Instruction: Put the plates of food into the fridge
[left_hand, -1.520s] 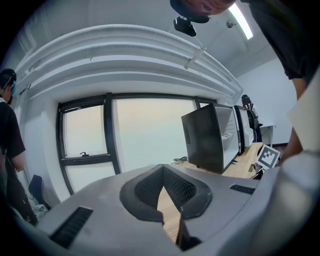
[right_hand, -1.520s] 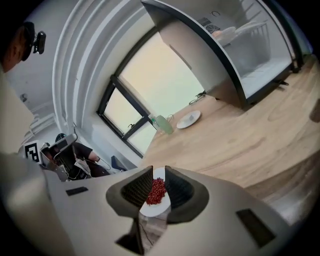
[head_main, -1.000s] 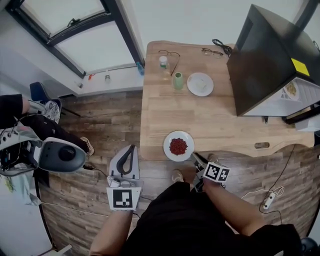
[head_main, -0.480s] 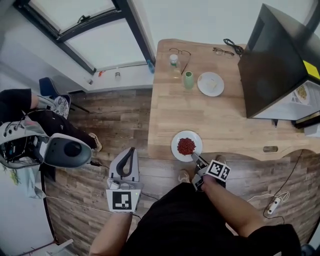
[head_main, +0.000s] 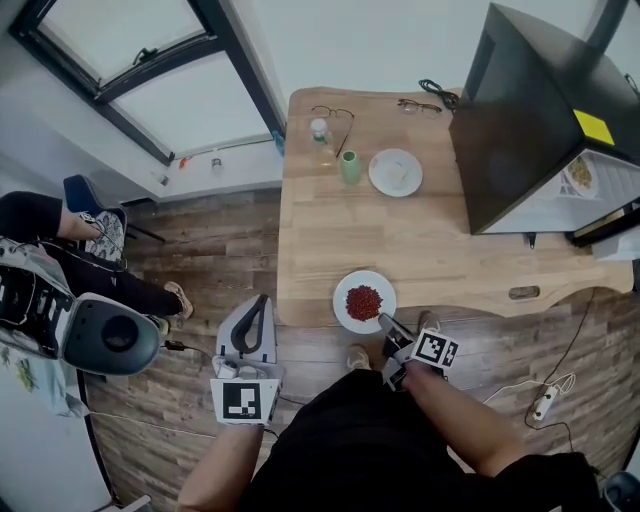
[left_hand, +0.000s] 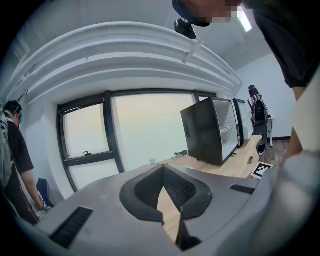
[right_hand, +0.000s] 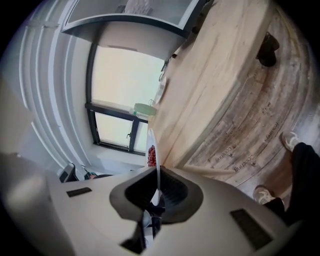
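White round plate (head_main: 343, 289) holding red food (head_main: 363, 301) sits at the near edge of the wooden counter (head_main: 400, 240); the right claw (head_main: 385, 322), just closed, clamps its near rim. Left claw (head_main: 262, 300) is together, empty.

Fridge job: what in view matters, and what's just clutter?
Job: plate of red food, rim clamped in the right gripper, whose jaws have just been closing; plate of pale food; fridge.
Clutter: green cup; small bottle; glasses; another pair; cable.
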